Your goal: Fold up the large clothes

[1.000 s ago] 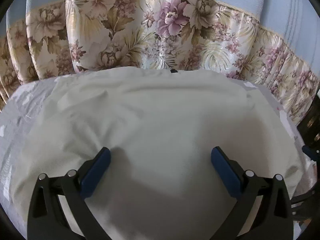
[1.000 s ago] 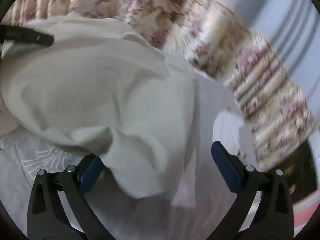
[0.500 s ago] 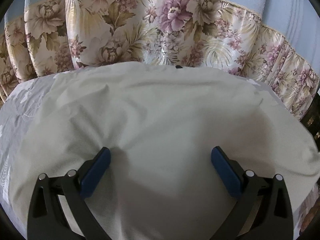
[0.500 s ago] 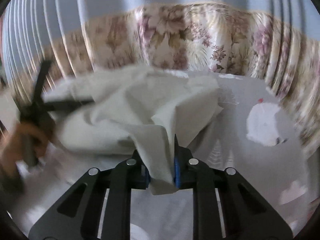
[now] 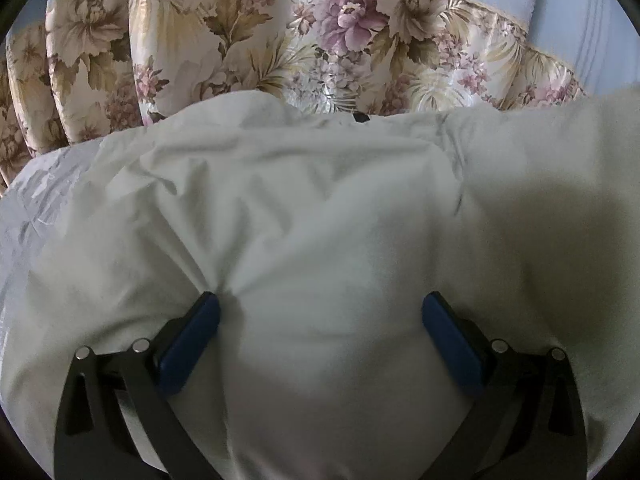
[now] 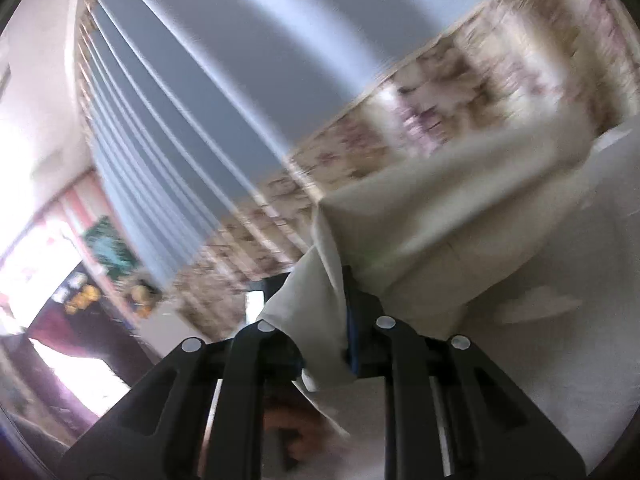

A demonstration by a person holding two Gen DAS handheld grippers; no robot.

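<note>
Now the left claw (image 5: 320,312) is spread wide, with its blue pads (image 5: 188,344) resting on the cream garment (image 5: 320,208), which lies spread over the grey patterned bed cover (image 5: 36,196); the left pad presses a small dent into the cloth. The right claw (image 6: 324,320) has just been closing and is pinching a fold of the same garment (image 6: 460,216) between its pads, and this cloth hangs from it. Behind stands a flowered curtain (image 5: 280,28). The right view is tilted and blurred.
</note>
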